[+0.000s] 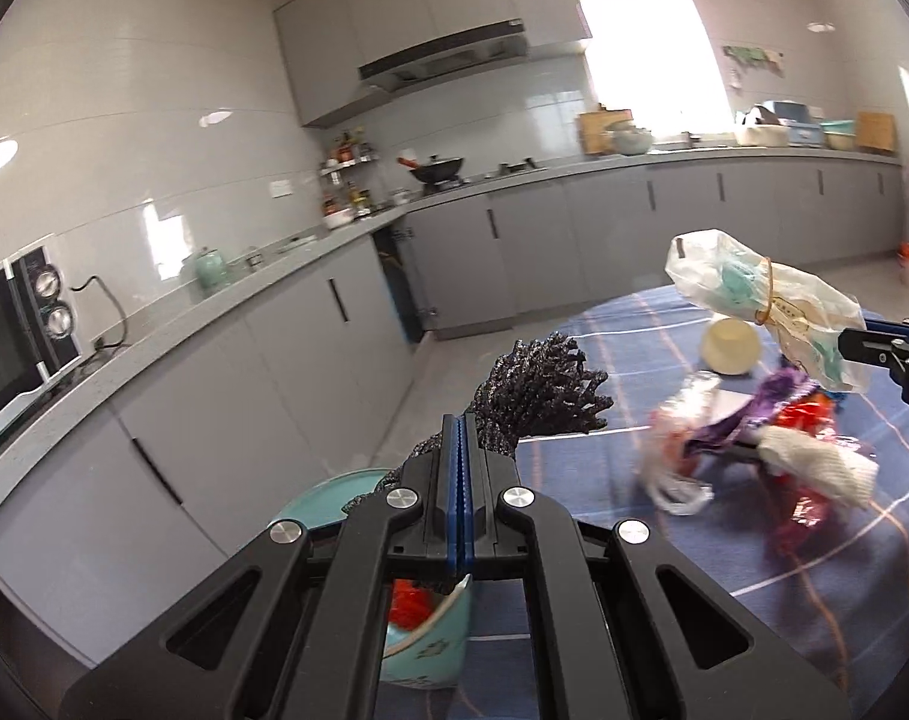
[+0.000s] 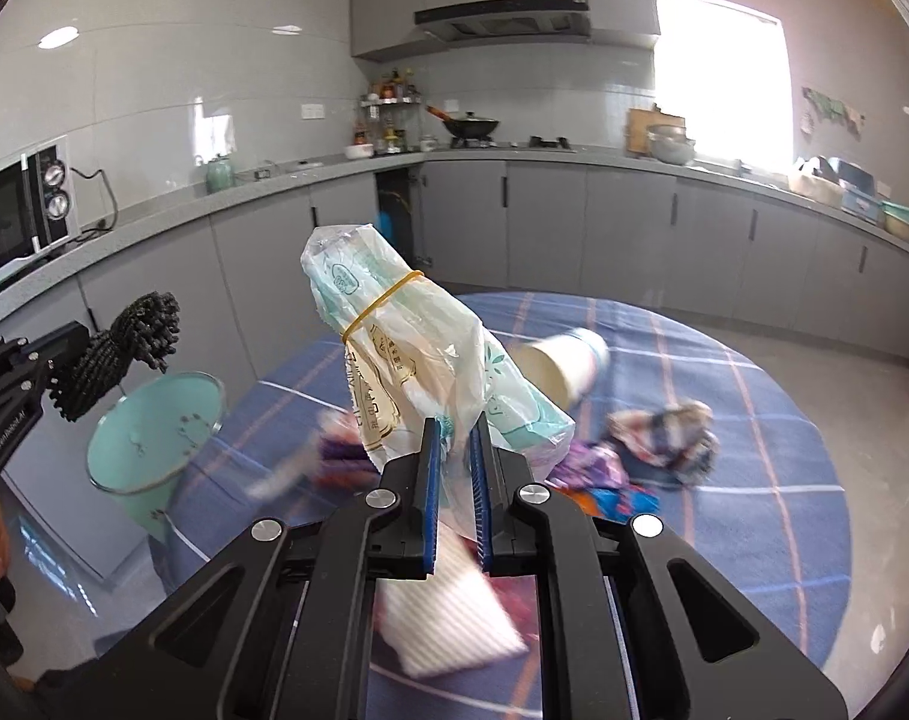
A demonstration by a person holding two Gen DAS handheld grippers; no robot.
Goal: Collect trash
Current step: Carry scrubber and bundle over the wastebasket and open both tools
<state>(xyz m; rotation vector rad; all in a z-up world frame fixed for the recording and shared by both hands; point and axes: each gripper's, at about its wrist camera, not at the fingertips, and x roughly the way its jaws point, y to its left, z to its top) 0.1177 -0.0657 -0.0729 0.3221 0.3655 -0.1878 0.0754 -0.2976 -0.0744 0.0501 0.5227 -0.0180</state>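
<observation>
My left gripper [image 1: 461,420] is shut on a black knobbly cloth [image 1: 538,399], held up over the table's left edge; the cloth also shows in the right wrist view [image 2: 121,354]. My right gripper [image 2: 454,429] is shut on a clear plastic bag [image 2: 406,348] bound with a yellow rubber band, lifted above the table; the bag also shows in the left wrist view [image 1: 766,306]. A teal trash bin [image 2: 154,450] stands at the table's left edge; it shows below my left gripper [image 1: 418,648] with red trash inside.
Round table with a blue plaid cloth [image 2: 754,480]. On it lie a paper cup on its side [image 2: 565,369], crumpled wrappers [image 2: 664,432], a purple wrapper [image 2: 592,468] and a white tissue pack [image 2: 448,618]. Grey kitchen counters [image 2: 574,162] run behind.
</observation>
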